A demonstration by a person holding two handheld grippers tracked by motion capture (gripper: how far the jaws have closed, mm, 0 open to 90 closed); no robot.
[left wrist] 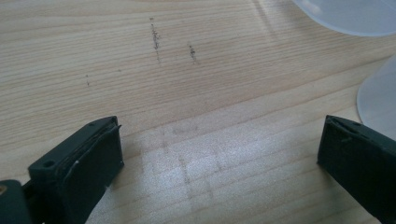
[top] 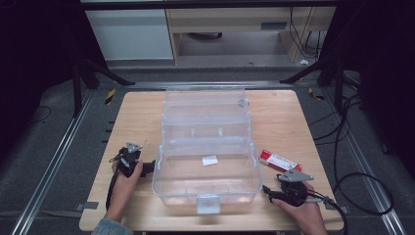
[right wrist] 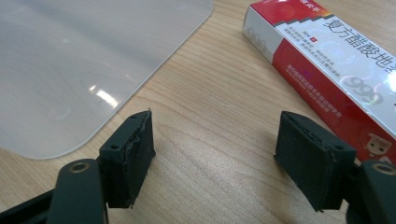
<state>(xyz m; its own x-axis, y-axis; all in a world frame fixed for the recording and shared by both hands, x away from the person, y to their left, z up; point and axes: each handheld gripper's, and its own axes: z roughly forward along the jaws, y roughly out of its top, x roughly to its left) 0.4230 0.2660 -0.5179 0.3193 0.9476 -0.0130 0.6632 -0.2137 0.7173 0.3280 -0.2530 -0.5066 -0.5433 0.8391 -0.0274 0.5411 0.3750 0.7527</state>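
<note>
A wooden table (top: 284, 122) carries a clear plastic tiered organiser box (top: 206, 147), standing open at the middle, with a small white slip (top: 209, 160) lying in its near tray. Just right of the box's near corner lies a red-and-white carton (top: 278, 160), apparently a boxed tube of ointment. The right gripper (right wrist: 215, 149) rests beside it, jaws spread with only bare wood between them. The left gripper (left wrist: 219, 149) sits by the box's left wall, jaws wide apart and empty. Likely risk: the carton lies flat and skewed to the right jaws, so a close from here could nudge it aside or pinch one corner and let it swing.
</note>
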